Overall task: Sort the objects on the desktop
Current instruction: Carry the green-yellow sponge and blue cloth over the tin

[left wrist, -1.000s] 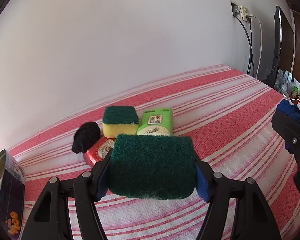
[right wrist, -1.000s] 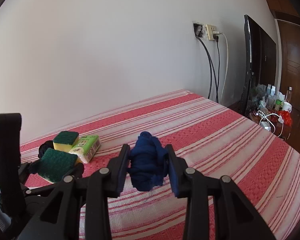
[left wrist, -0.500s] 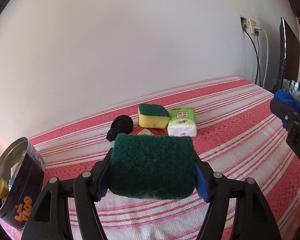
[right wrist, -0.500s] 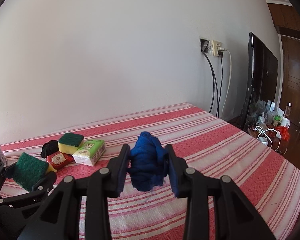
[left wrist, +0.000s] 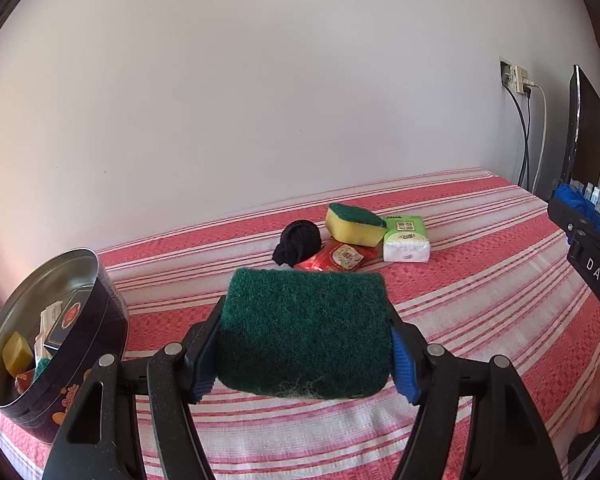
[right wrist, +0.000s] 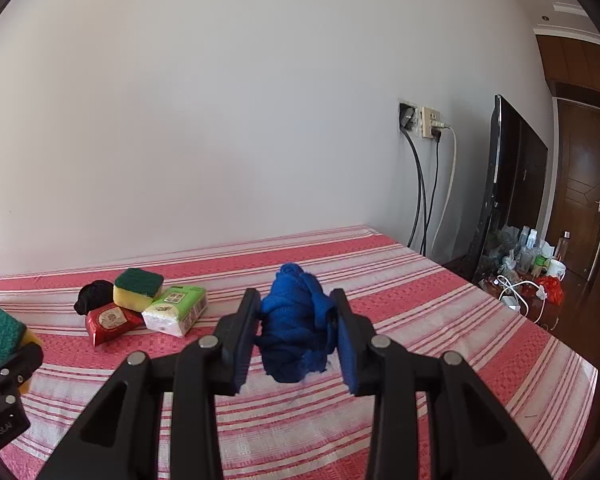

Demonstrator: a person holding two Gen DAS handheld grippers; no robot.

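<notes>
Your left gripper (left wrist: 304,354) clamps the soft green-topped yellow scouring sponge (left wrist: 305,330) by its sides; your right gripper (right wrist: 296,340) squeezes the limp balled blue cloth (right wrist: 294,326). Both seem light and compressible.

Both views are bright with soft, even daylight; the wall (right wrist: 220,120) looks pale and slightly washed out; shadows under the objects are faint. Fisheye distortion bends the edges, with dark vignetted corners; focus is sharp throughout.
</notes>
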